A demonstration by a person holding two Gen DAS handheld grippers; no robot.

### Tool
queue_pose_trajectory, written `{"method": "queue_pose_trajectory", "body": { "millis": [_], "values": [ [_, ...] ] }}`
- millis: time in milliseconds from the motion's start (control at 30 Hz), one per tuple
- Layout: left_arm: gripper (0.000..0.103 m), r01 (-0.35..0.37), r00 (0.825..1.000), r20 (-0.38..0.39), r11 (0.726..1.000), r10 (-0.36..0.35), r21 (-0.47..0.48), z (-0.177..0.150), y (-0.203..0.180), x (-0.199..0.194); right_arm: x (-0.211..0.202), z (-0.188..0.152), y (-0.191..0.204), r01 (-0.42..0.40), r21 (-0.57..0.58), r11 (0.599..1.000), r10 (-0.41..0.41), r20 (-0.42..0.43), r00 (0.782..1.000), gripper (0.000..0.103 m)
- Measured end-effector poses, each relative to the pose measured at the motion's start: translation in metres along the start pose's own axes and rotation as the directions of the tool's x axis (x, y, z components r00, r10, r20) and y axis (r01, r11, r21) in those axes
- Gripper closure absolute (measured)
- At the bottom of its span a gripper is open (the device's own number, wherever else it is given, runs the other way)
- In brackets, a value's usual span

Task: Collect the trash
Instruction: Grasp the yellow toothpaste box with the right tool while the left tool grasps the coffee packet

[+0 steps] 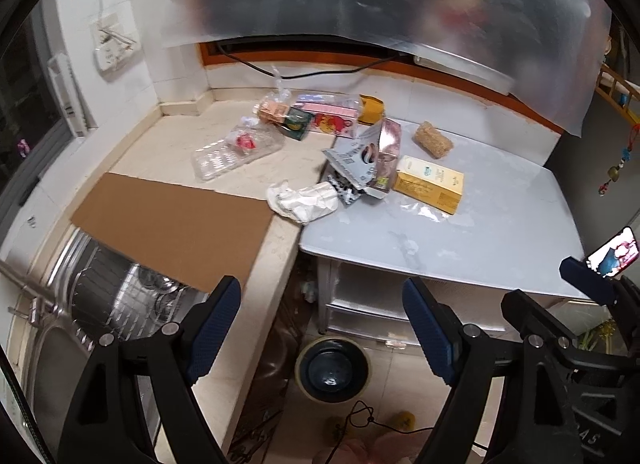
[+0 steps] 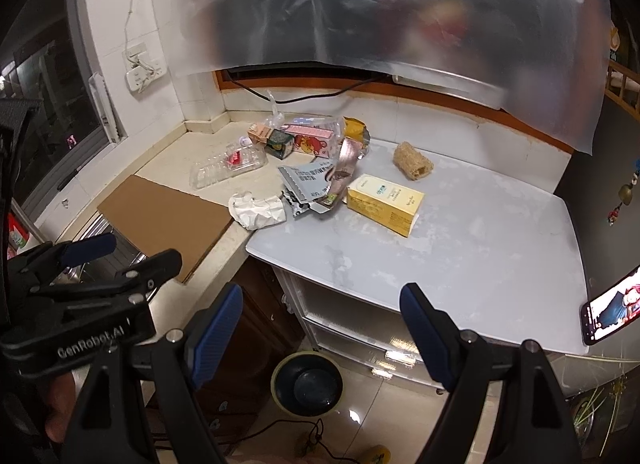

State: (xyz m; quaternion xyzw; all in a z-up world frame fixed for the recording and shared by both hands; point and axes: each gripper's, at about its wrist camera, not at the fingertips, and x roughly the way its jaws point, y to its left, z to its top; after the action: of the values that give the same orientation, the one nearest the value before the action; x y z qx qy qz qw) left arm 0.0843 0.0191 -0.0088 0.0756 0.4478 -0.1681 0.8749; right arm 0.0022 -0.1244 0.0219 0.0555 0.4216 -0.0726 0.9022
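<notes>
Wrappers [image 2: 316,180] and yellow box [image 2: 384,204] litter the counter [image 2: 480,244].

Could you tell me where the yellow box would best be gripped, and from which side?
Probably from above, across its narrow width: the yellow box lies flat on the white table, long sides exposed. The right gripper is open and nearer.

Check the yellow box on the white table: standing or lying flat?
Lying flat. The yellow box rests on a broad face on the white table, its printed side facing up.

Beige counter [image 1: 168,152]: cardboard [image 1: 172,224], clear tray [image 1: 236,152]. Grey table [image 1: 460,240]: yellow box [image 1: 430,182], crumpled paper [image 1: 302,200] btwn.
</notes>
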Motion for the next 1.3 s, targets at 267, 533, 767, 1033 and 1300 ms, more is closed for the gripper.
{"method": "queue_pose_trajectory", "body": {
  "millis": [267, 533, 767, 1033, 1300],
  "values": [
    [0.021, 0.014, 0.999, -0.034, 0.995, -0.011, 0.097, 0.024, -0.017, 0.031, 0.025, 0.015, -0.044, 0.057, 0.050, 0.997, -0.055, -0.045, 0.997, 0.021],
    [0.021, 0.102, 0.985, -0.150, 0.988, -0.084, 0.118, 0.086, -0.021, 0.097, 0.082, 0.050, -0.062, 0.052, -0.157, 0.986, -0.063, -0.070, 0.996, 0.021],
    [0.021, 0.120, 0.981, -0.168, 0.981, -0.094, 0.154, 0.137, -0.038, 0.154, 0.157, 0.088, -0.073, -0.003, -0.310, 0.951, -0.023, -0.079, 0.997, 0.021],
    [0.021, 0.143, 0.963, -0.258, 0.961, -0.079, 0.238, 0.159, -0.072, 0.236, 0.240, 0.110, -0.084, -0.123, -0.411, 0.904, 0.069, -0.144, 0.987, 0.021],
    [0.021, 0.172, 0.947, -0.310, 0.954, -0.090, 0.247, 0.163, -0.087, 0.274, 0.282, 0.096, -0.097, -0.224, -0.380, 0.897, 0.138, -0.241, 0.961, 0.021]
  ]
}}
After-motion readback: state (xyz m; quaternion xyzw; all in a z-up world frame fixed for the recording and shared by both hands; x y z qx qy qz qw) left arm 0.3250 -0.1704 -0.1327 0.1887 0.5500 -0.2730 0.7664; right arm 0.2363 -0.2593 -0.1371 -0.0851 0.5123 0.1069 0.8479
